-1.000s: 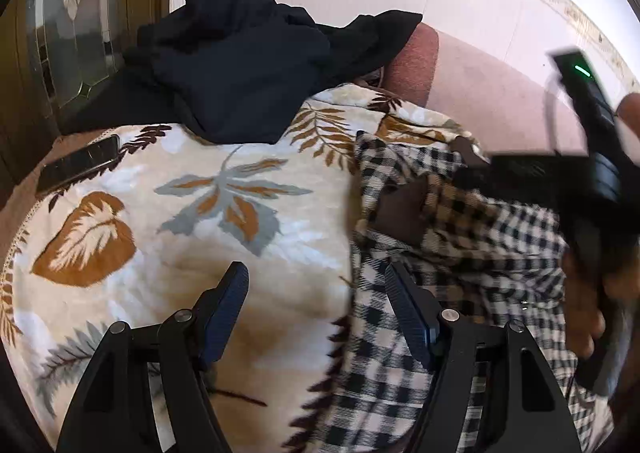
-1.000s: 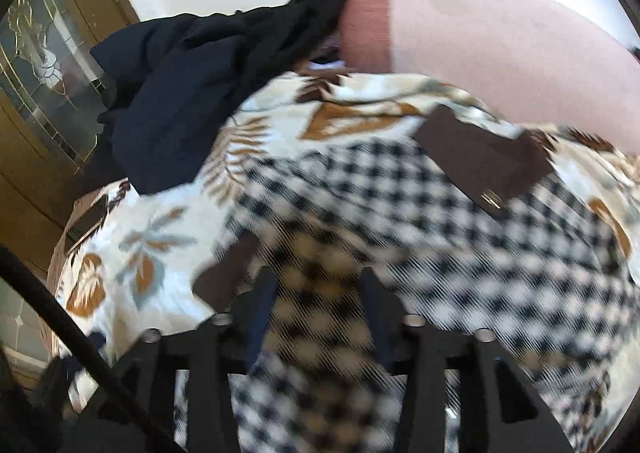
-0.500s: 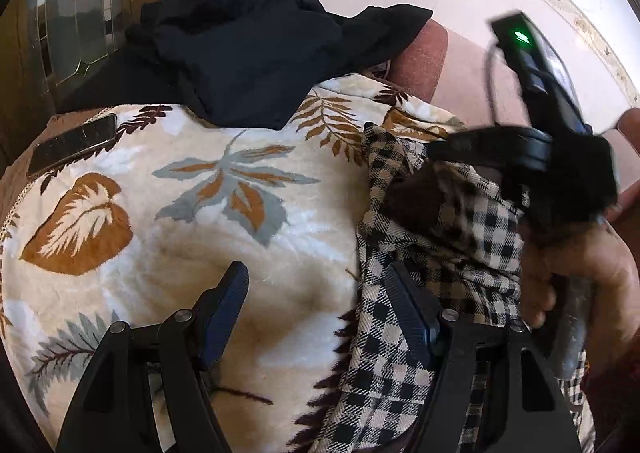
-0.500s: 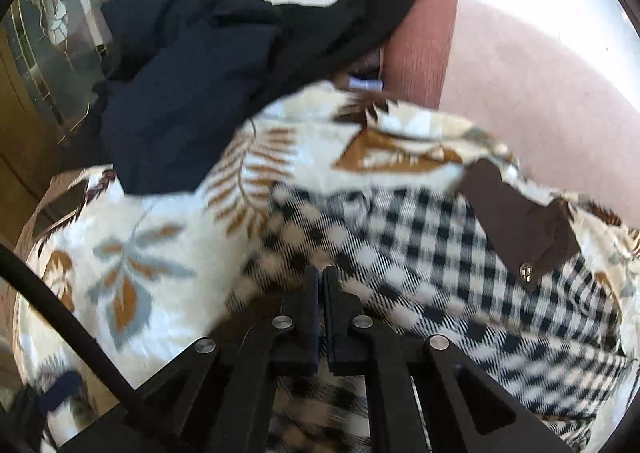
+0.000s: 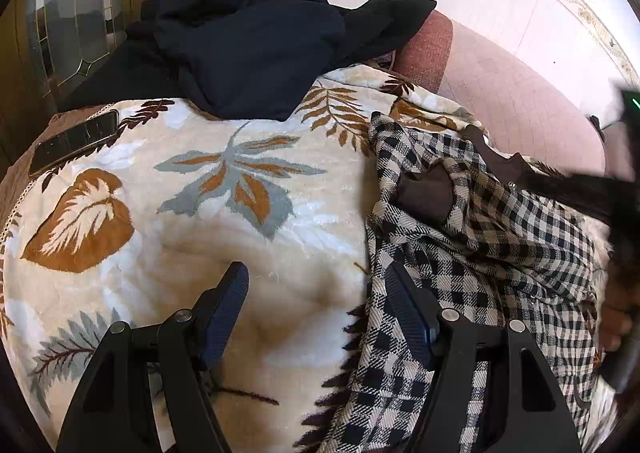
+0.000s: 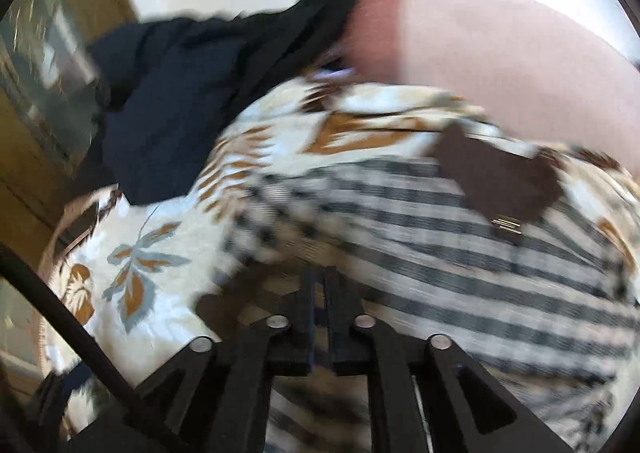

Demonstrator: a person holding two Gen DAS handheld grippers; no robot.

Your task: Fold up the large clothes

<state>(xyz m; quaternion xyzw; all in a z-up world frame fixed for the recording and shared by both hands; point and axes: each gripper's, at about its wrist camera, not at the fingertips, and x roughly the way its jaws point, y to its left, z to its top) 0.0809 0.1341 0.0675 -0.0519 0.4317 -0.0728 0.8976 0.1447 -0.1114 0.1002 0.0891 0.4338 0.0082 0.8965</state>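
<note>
— Right tool (image 6: 318, 285): its fingers are pressed together on a bunch of the checked garment (image 6: 460, 253), near that garment's left edge. Left tool (image 5: 320, 313) stands wide with nothing between its fingers; one finger lies on the leaf-patterned blanket (image 5: 200, 193), the other against the garment's near-left border.

— Where does the garment lie?

— Along the right side of the blanket, partly gathered, with its brown collar (image 5: 424, 197) turned up. A dark garment (image 5: 256, 41) is heaped at the blanket's far edge, and a phone (image 5: 74, 141) rests at the far-left corner.

— Which step, would you say?

— I judge a first fold: the pinched edge is being carried across the body of the garment. Next, I think, the left tool must close on the near border, so that both ends of that edge travel together and the cloth lands flat.

— Anything unclear?

— The right wrist view is badly smeared by motion, so how much cloth is pinched cannot be read. The garment's lower part runs out of view, and the right tool in the left view is only a dark blur.
</note>
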